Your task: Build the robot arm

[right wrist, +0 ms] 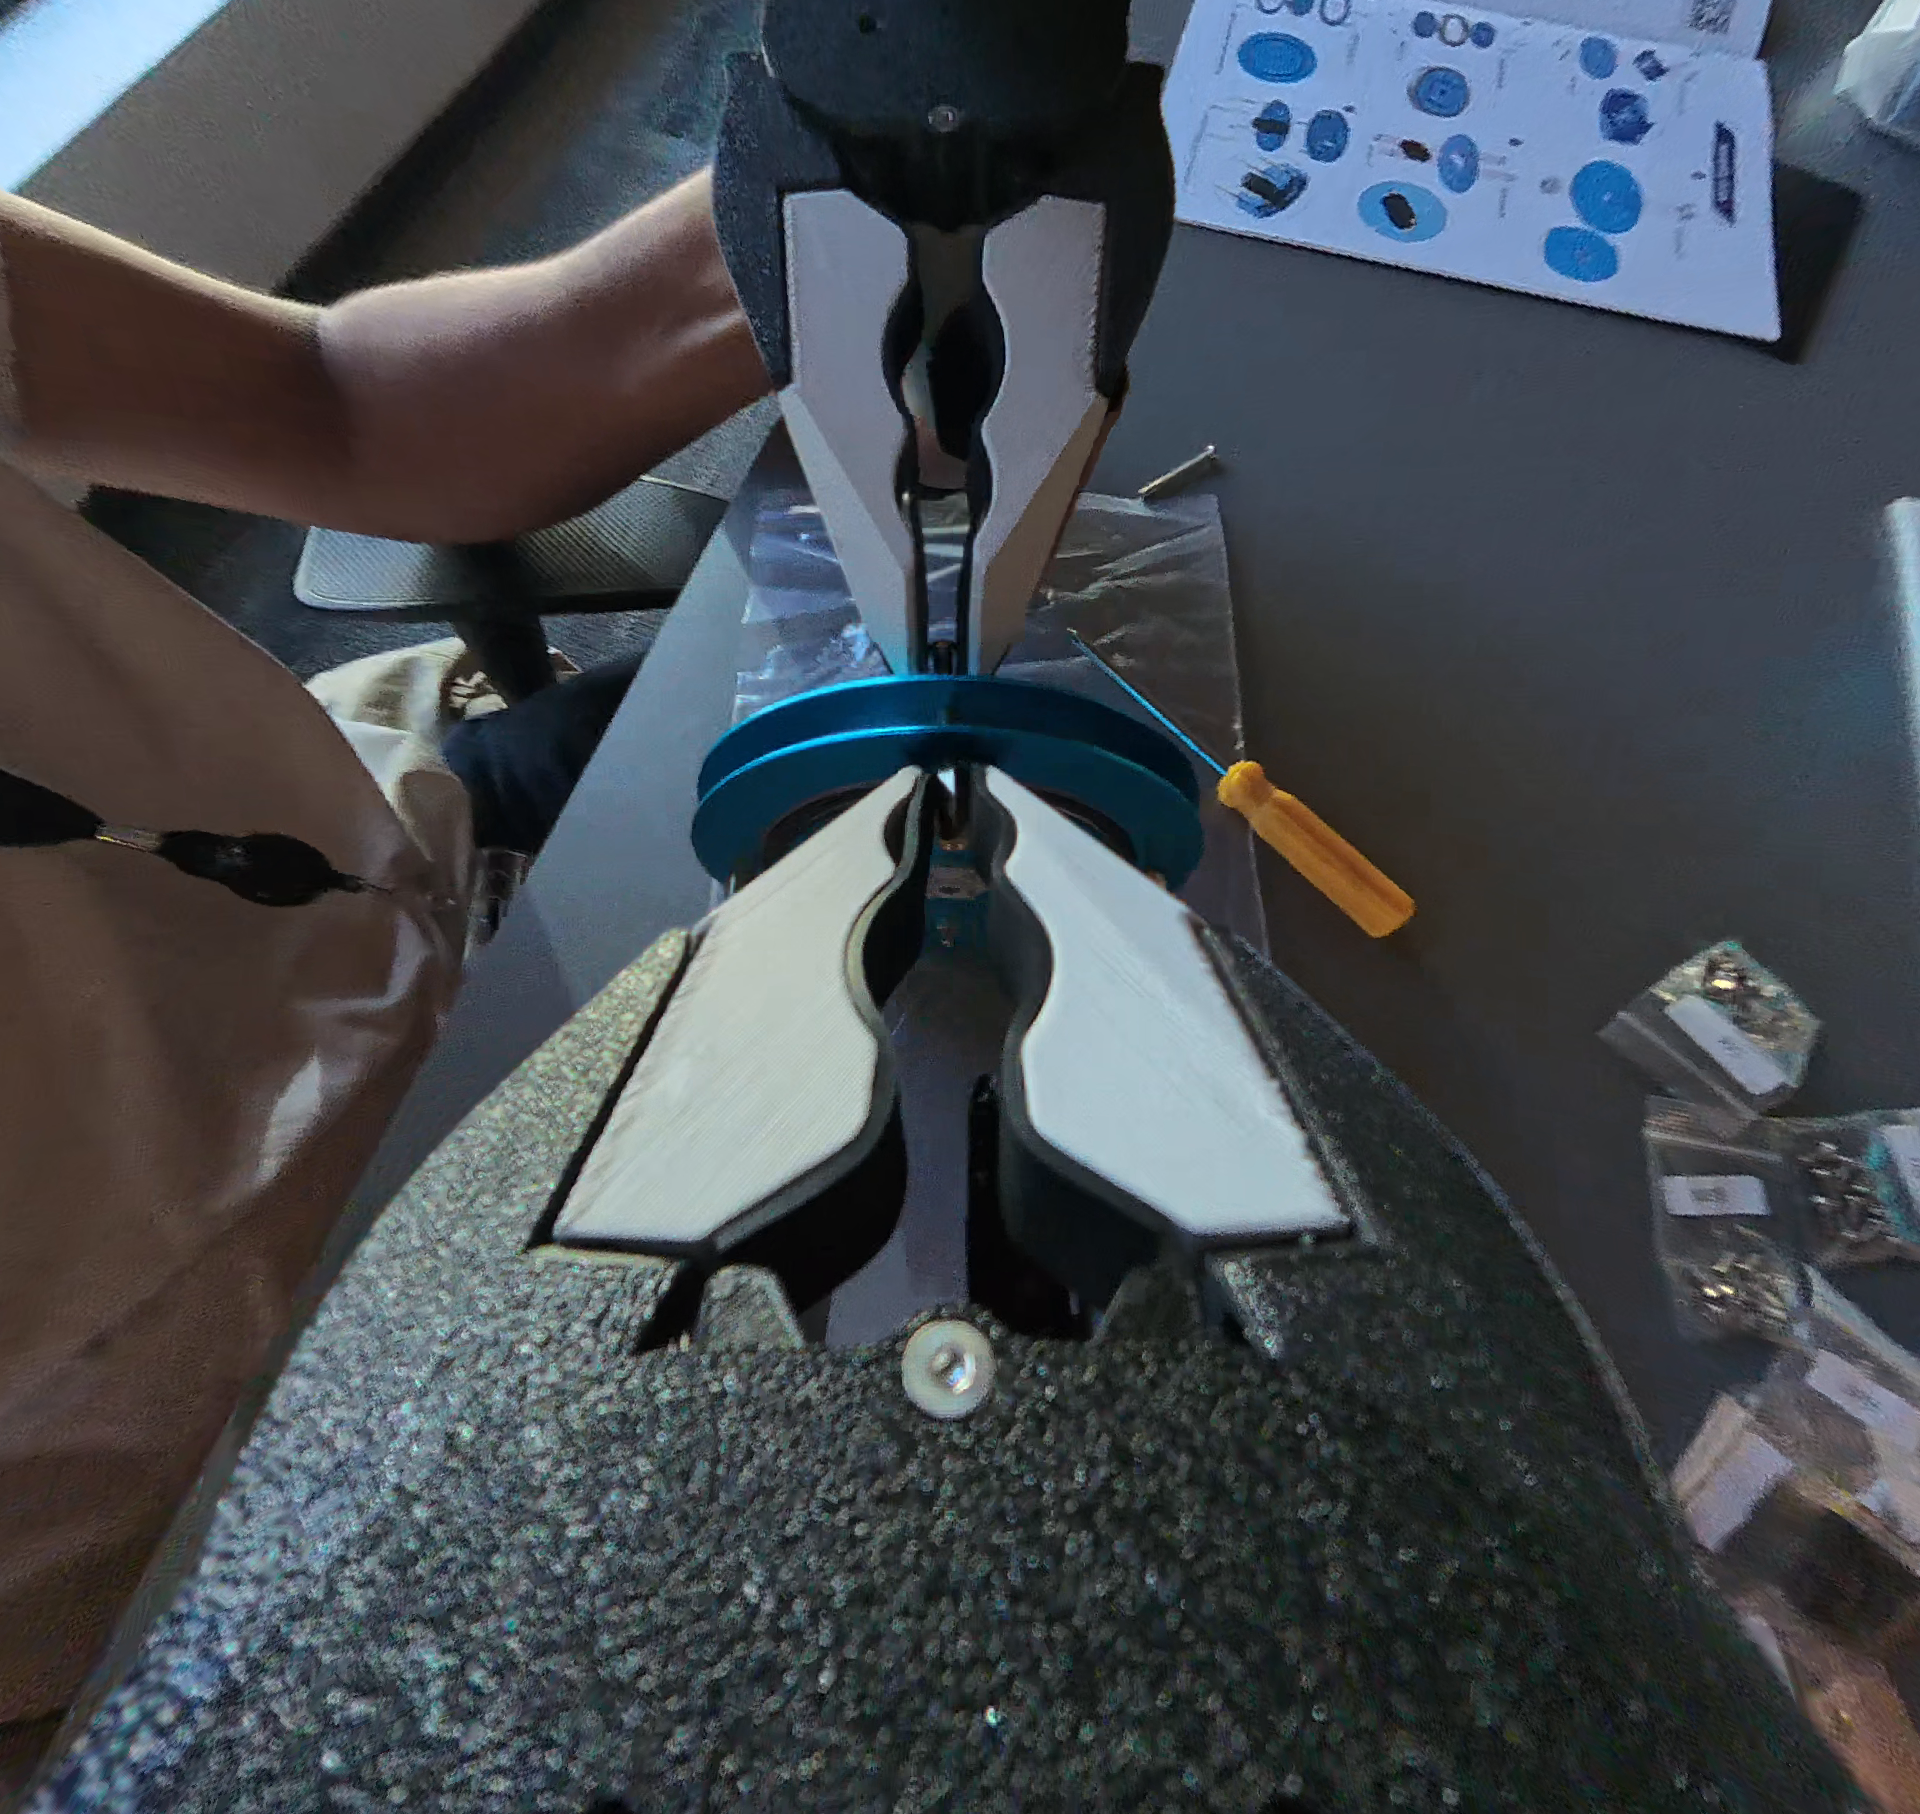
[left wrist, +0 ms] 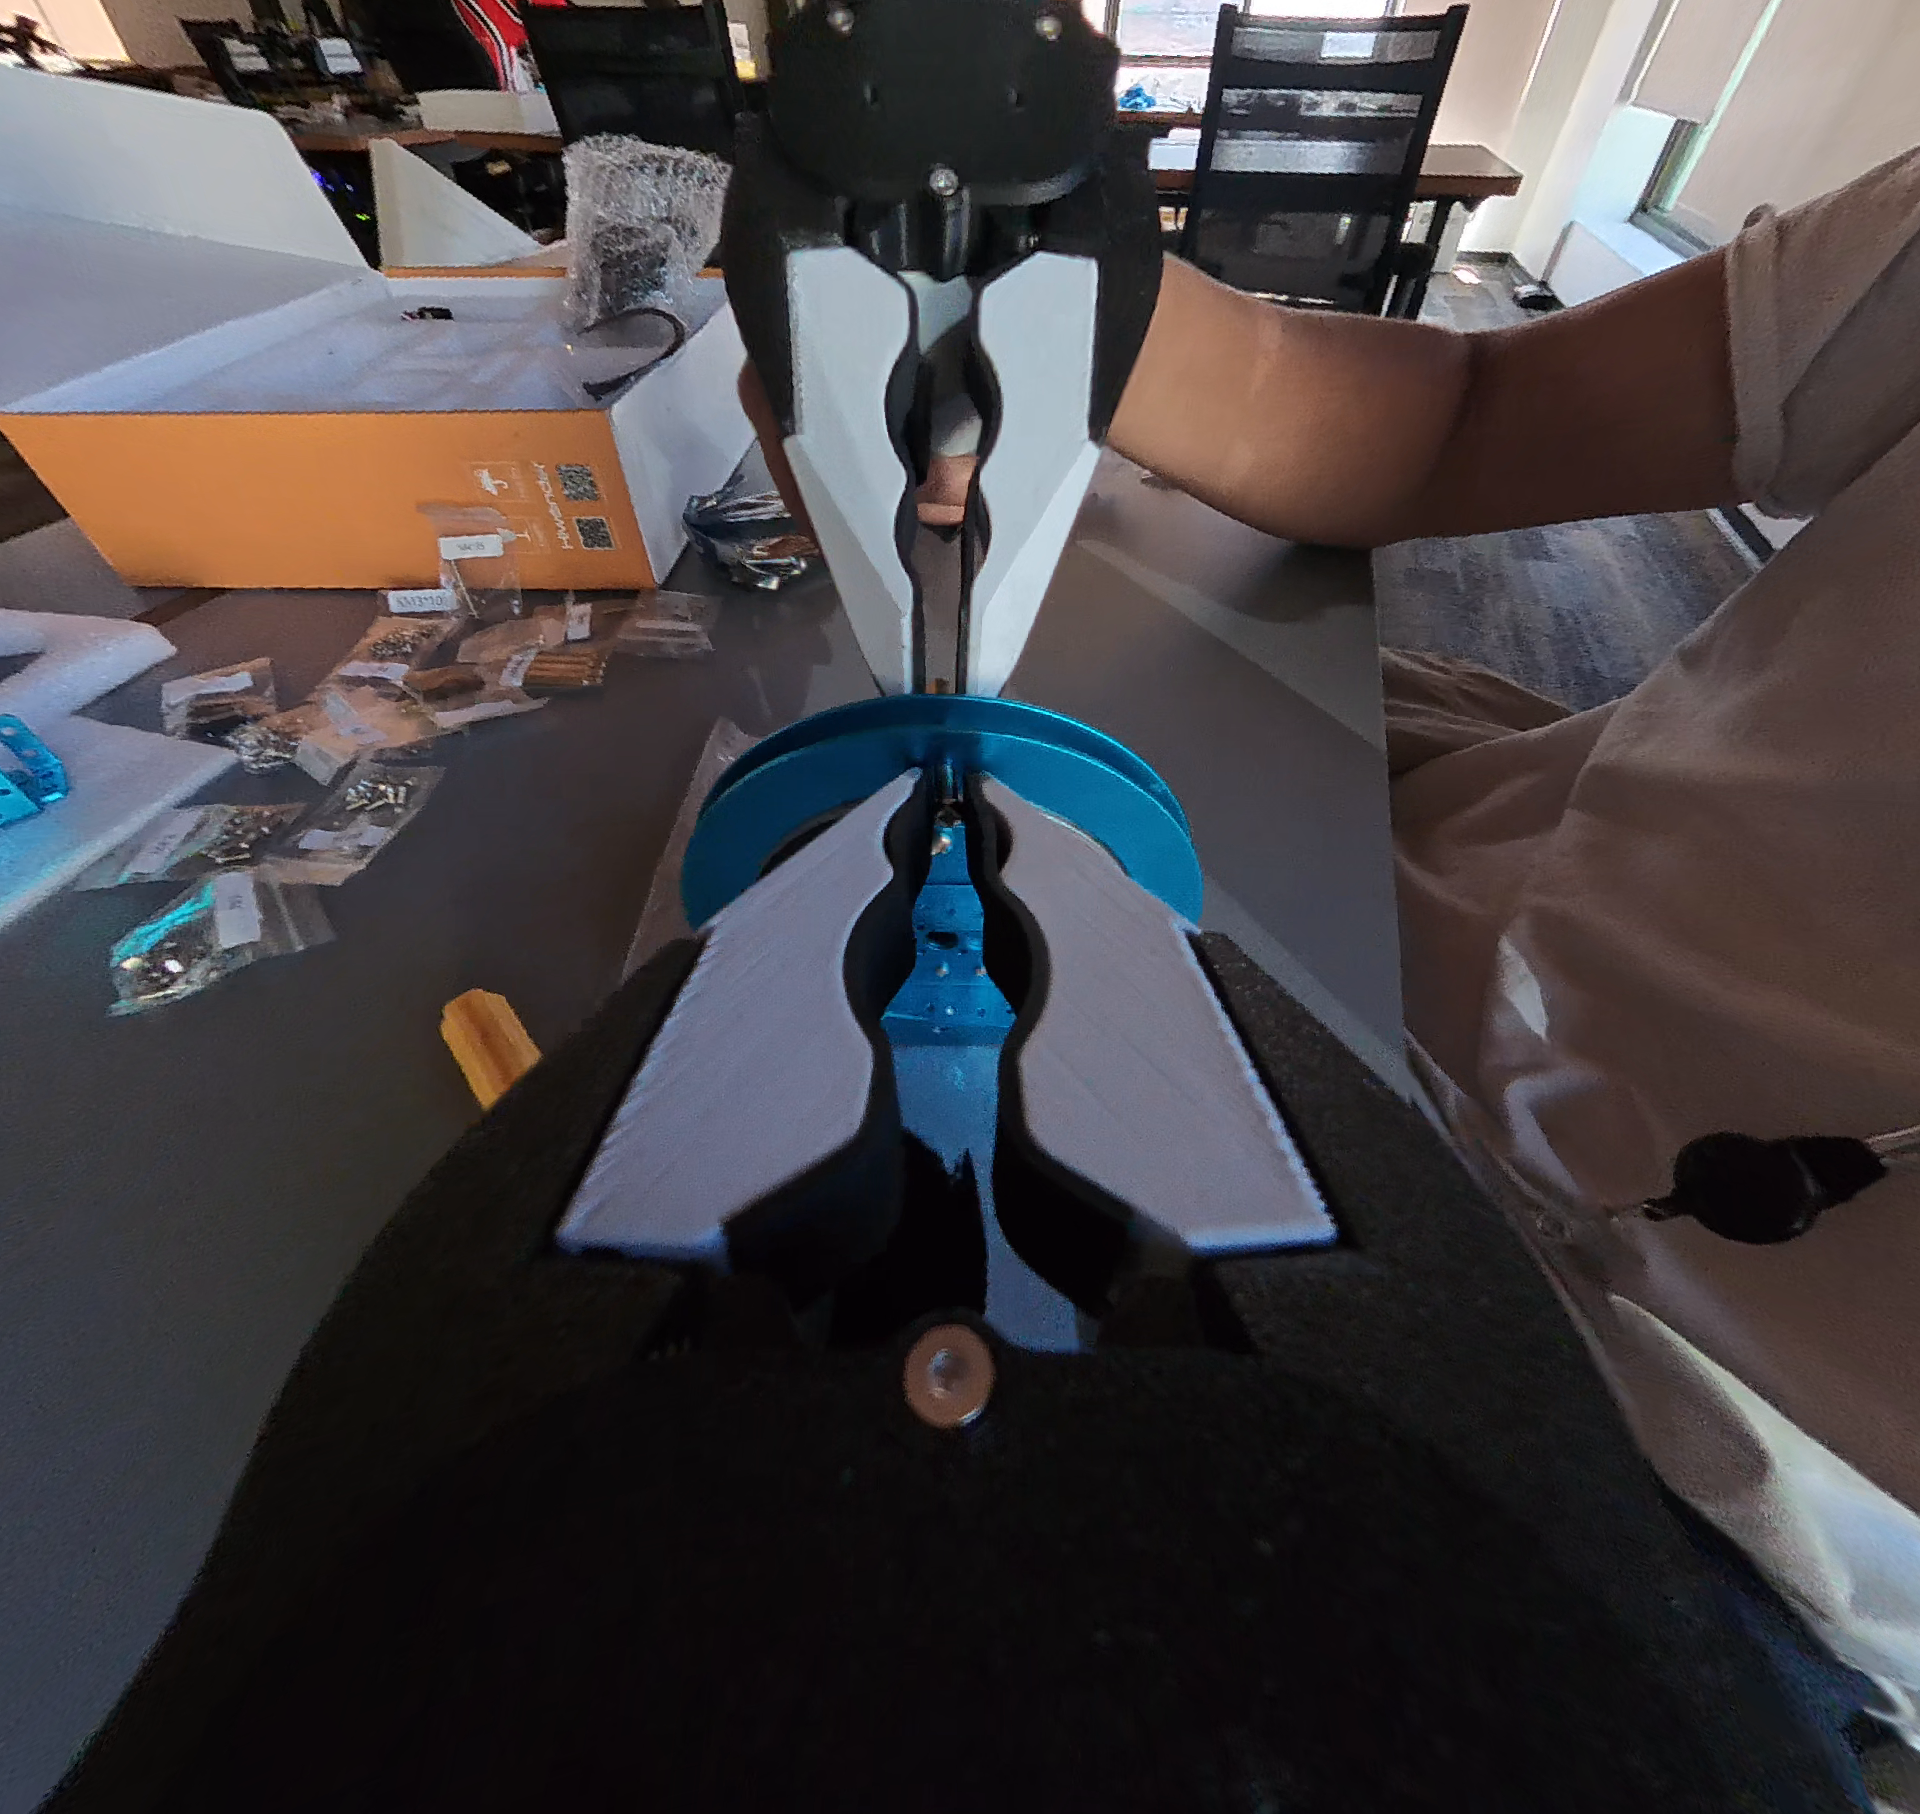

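A blue metal assembly of two stacked discs (left wrist: pixel 790 798) on a blue bracket (left wrist: pixel 945 964) is held above the dark grey table (left wrist: pixel 312 1141). My left gripper (left wrist: pixel 940 777) is shut on the near rim of the discs. My right gripper (left wrist: pixel 940 689) faces it from the far side, shut on the opposite rim. In the right wrist view my right gripper (right wrist: pixel 951 777) grips the near rim of the discs (right wrist: pixel 810 736), and my left gripper (right wrist: pixel 943 663) pinches the far rim. The bracket (right wrist: pixel 951 897) shows between my right fingers.
An orange-handled screwdriver (right wrist: pixel 1314 850), a clear plastic bag (right wrist: pixel 1143 569) and a loose screw (right wrist: pixel 1179 471) lie under and beside the discs. An illustrated sheet (right wrist: pixel 1475 133) lies far right. Small bags of screws (left wrist: pixel 312 725) and an orange box (left wrist: pixel 343 497) sit left. The person's arm (left wrist: pixel 1351 414) is right. The grippers are tip to tip, or close to it. The orange-handled screwdriver (right wrist: pixel 1314 850) is about equally far from each gripper, around 15 centimeters.
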Available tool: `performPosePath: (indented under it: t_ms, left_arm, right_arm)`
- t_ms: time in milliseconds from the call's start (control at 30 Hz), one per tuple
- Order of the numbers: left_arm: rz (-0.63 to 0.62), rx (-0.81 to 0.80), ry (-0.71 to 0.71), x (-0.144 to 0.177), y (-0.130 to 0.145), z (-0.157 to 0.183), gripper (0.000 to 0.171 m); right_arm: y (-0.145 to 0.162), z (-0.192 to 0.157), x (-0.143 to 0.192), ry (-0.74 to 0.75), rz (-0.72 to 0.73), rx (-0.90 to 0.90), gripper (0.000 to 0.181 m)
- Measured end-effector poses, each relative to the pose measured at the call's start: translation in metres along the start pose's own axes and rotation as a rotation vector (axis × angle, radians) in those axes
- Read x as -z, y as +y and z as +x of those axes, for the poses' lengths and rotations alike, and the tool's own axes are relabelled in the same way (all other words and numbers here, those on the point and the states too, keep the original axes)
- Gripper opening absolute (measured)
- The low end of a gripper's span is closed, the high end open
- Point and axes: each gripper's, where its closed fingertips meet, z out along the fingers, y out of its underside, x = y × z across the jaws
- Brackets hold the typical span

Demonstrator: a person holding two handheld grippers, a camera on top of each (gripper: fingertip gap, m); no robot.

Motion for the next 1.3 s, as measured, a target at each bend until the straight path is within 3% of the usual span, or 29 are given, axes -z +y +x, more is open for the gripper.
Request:
performPosePath:
  t_ms: [167,233,267,367,567,667,733,800,900,1000,1200,1267,1300]
  left_arm:
    - [0.009,0.004,-0.014,-0.001,0.000,-0.004,0.004]
    - [0.027,0.049,-0.005,0.000,0.000,-0.007,0.004]
    - [0.036,0.087,-0.004,0.000,0.000,-0.009,0.004]
    - [0.061,0.245,-0.004,0.000,-0.001,-0.020,0.004]
    - [0.124,0.470,0.099,-0.001,-0.002,-0.022,0.003]
    - [0.129,0.506,0.110,-0.002,-0.002,-0.022,0.003]
    - [0.124,0.516,0.123,-0.002,-0.002,-0.020,0.003]
    - [0.107,0.493,0.114,-0.002,-0.002,-0.018,0.003]
    - [0.070,0.405,0.086,-0.003,-0.001,-0.015,0.003]
    - [0.037,0.330,0.054,-0.004,-0.001,-0.012,0.003]
    - [0.010,0.245,0.076,-0.007,-0.002,-0.001,0.003]
    - [0.018,0.251,0.096,-0.008,-0.002,0.001,0.003]
    - [0.020,0.269,0.081,-0.008,-0.002,-0.002,0.003]
  right_arm:
    - [0.001,0.004,0.001,0.041,0.017,-0.003,0.006]
    - [0.002,0.003,0.002,0.074,0.046,0.059,0.016]
    - [0.003,0.007,0.003,0.125,0.048,0.101,0.027]
    - [0.012,0.014,0.006,0.293,-0.036,0.286,0.032]
    - [0.002,0.022,0.011,0.668,-0.206,0.735,0.019]
    - [0.006,0.027,0.007,0.698,-0.268,0.754,0.024]
    - [0.007,0.028,0.006,0.699,-0.293,0.766,0.006]
    - [0.005,0.026,0.007,0.708,-0.312,0.797,0.005]
    - [0.007,0.020,0.006,0.576,-0.313,0.600,0.005]
    - [0.010,0.014,0.005,0.340,-0.281,0.267,0.005]
    - [0.010,-0.009,0.007,-0.358,-0.229,-0.721,0.005]
    - [0.010,-0.015,0.008,-0.480,-0.223,-0.825,0.005]
    - [0.010,-0.010,0.007,-0.428,-0.205,-0.748,0.006]
